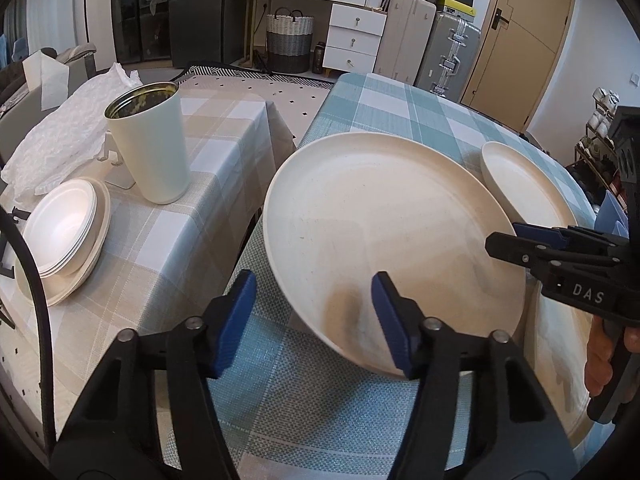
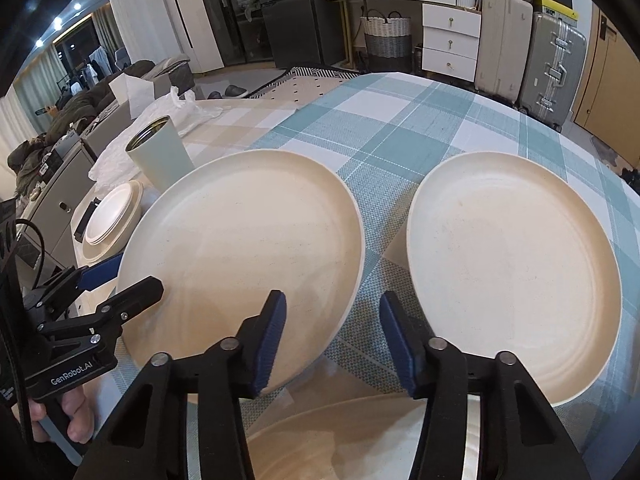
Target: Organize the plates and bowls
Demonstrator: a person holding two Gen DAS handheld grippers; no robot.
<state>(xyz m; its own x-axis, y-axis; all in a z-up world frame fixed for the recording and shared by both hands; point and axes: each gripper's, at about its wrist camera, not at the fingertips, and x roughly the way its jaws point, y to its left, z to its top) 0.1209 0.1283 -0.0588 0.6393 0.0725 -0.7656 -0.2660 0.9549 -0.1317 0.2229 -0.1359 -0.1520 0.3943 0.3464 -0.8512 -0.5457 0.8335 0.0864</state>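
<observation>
A large cream plate [image 1: 380,232] [image 2: 240,260] lies near the front of the blue-checked table [image 1: 400,100]. My left gripper [image 1: 314,280] [image 2: 138,272] stands open astride the plate's left rim, one finger over the plate and one outside it. My right gripper [image 2: 332,298] [image 1: 504,236] is open at the plate's right rim, above the strip of cloth between this plate and a second cream plate [image 2: 512,272] [image 1: 520,184]. A third plate [image 2: 320,440] [image 1: 560,360] shows partly at the near edge. On the beige-checked table, a stack of white bowls [image 1: 64,236] [image 2: 116,216] rests on a plate.
A pale green tumbler [image 1: 152,144] [image 2: 160,156] stands behind the bowl stack, with crumpled white plastic [image 1: 60,132] beyond it. A narrow gap [image 1: 256,216] separates the two tables. Drawers, a basket and suitcases line the far wall. A person's hand [image 2: 76,420] holds the left gripper's handle.
</observation>
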